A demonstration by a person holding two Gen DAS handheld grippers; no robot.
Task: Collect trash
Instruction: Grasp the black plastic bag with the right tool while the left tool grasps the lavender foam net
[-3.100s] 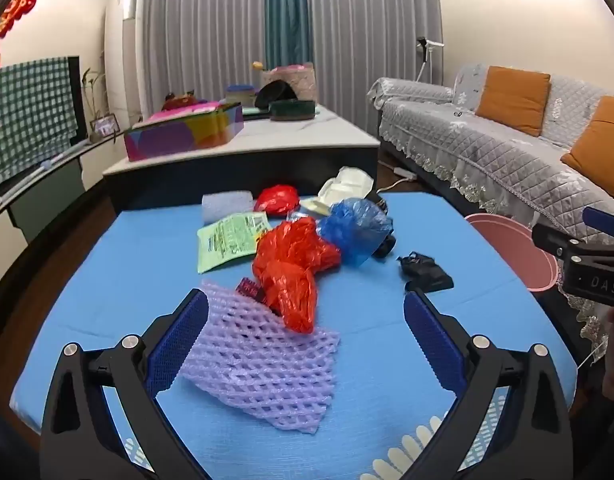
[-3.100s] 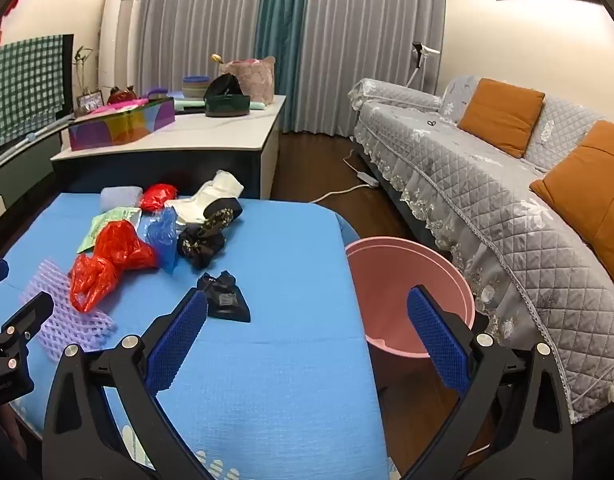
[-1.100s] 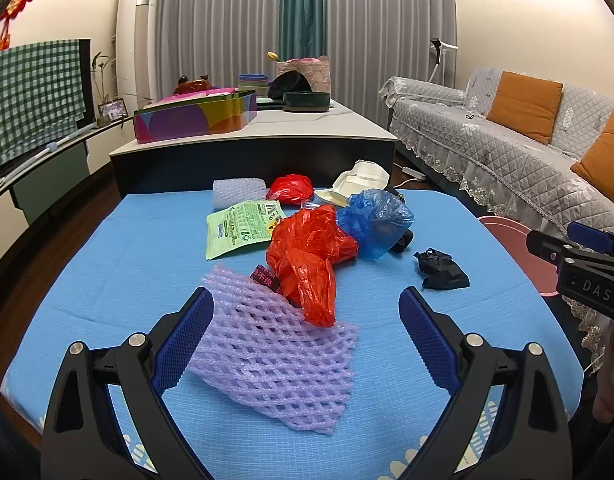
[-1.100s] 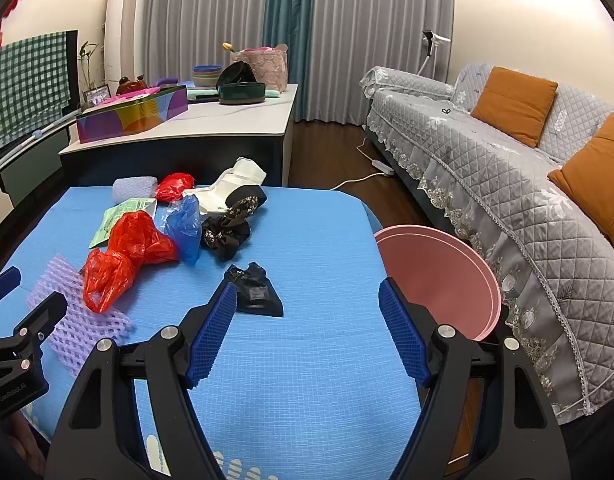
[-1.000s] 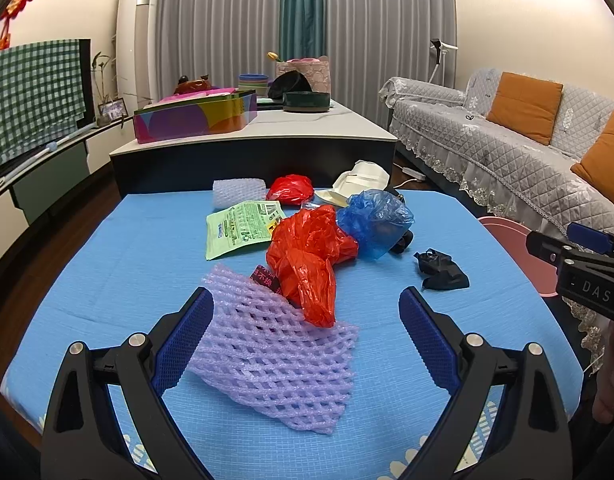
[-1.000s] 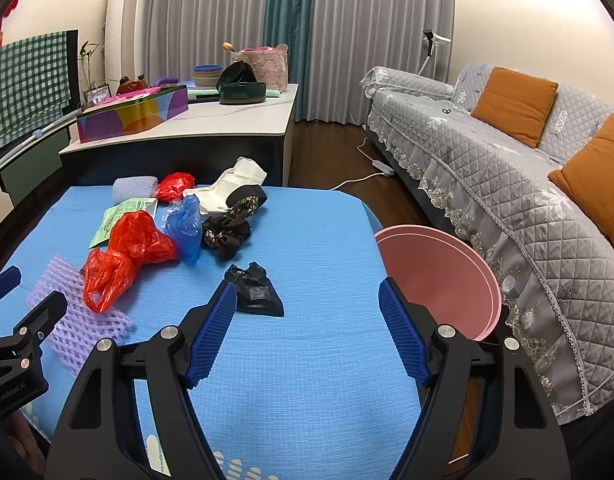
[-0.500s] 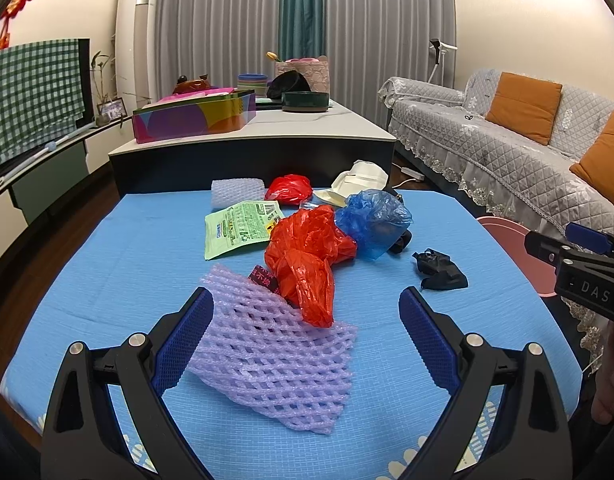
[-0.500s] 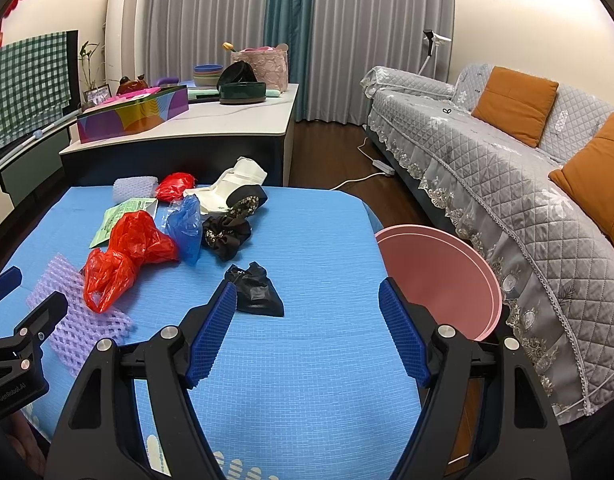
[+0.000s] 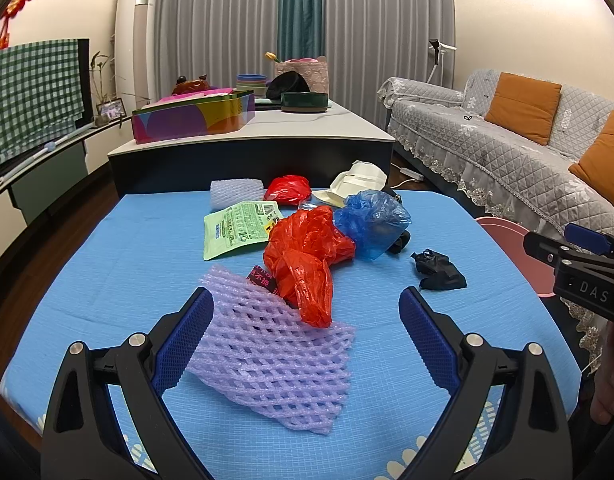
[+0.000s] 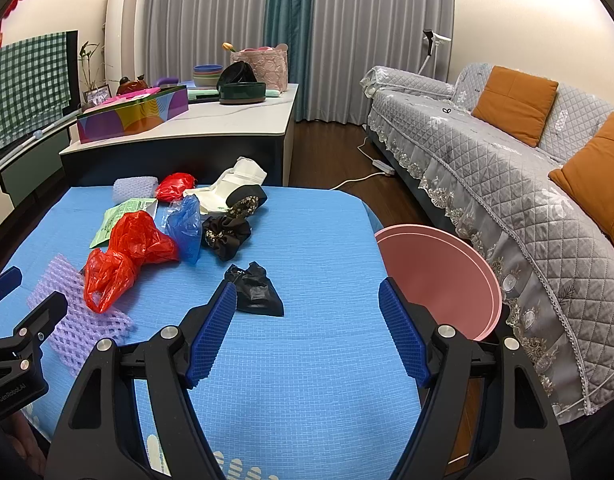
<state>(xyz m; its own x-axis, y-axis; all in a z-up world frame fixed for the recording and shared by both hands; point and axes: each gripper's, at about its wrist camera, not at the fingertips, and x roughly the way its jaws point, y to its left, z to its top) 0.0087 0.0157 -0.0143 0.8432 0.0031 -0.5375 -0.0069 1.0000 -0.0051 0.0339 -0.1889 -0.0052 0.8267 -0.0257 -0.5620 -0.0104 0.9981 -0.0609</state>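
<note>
The trash lay heaped mid-table: the purple foam net (image 9: 267,356) sat nearest, between the wide-open left gripper (image 9: 305,334), with the red bag (image 9: 307,256) overlapping it at 12 o'clock. The pink bin (image 10: 439,276) stood at the right gripper's (image 10: 305,326) 2 o'clock; that gripper gaped empty. Grabbing the net risked dragging the bag along.

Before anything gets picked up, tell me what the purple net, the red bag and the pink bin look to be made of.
Purple net: looks like soft foam mesh, matte, judging by its puffy open diamond cells.
Red bag: likely thin plastic film, glossy, given its crumpled folds with bright highlights.
Pink bin: probably rigid plastic, with a smooth, even, low-sheen wall and a clean round rim.
</note>
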